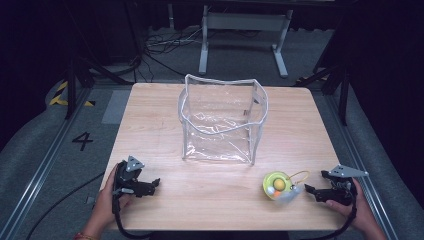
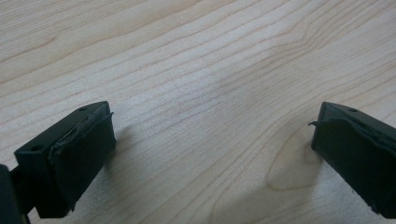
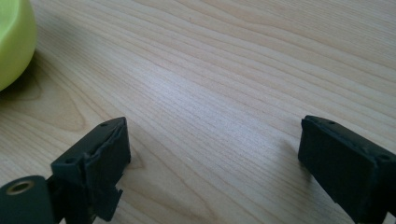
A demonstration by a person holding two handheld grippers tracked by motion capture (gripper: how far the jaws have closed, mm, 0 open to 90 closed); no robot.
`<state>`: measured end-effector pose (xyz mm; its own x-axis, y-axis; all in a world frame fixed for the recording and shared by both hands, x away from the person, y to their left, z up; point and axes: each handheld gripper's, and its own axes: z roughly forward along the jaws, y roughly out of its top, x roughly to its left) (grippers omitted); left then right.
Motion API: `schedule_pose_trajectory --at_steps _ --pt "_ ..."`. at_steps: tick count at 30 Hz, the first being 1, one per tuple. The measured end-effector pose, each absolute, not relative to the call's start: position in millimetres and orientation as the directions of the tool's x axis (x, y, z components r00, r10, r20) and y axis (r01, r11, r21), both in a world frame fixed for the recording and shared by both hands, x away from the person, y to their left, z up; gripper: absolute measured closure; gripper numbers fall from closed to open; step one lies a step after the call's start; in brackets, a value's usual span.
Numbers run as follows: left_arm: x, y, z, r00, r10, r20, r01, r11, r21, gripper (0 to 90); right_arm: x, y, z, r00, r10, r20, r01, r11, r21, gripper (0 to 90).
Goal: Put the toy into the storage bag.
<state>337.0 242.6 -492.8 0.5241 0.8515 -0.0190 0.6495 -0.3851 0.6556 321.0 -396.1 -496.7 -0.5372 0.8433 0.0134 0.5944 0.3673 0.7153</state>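
Lime-green toy (image 1: 278, 186) is lying just left of my right gripper (image 1: 311, 190), whose jaws are standing spread and empty. I'm judging that hand nearer; my left gripper (image 1: 154, 184), jaws also spread, is resting well apart. The clear bag (image 1: 220, 120) is standing mid-table, open room between, table edge (image 1: 225, 227) near.

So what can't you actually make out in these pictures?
- Green toy, high view: too small to tell what its orange and white parts are.
- Same toy, right gripper view: cut off by the left edge, just a green curve.
- Clear bag, high view: glare and see-through walls blur it; it looks empty, but a small clear item could go unseen.
- Floor beyond the table: too dark.
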Motion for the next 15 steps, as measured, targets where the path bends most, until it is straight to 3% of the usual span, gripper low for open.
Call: schedule_pose_trajectory --at_steps 15 --pt "325.4 255.5 -492.3 0.57 0.821 -0.016 0.627 -0.423 0.654 0.9 327.6 -396.6 -490.5 -0.586 0.81 0.011 0.613 0.434 0.66 9.0"
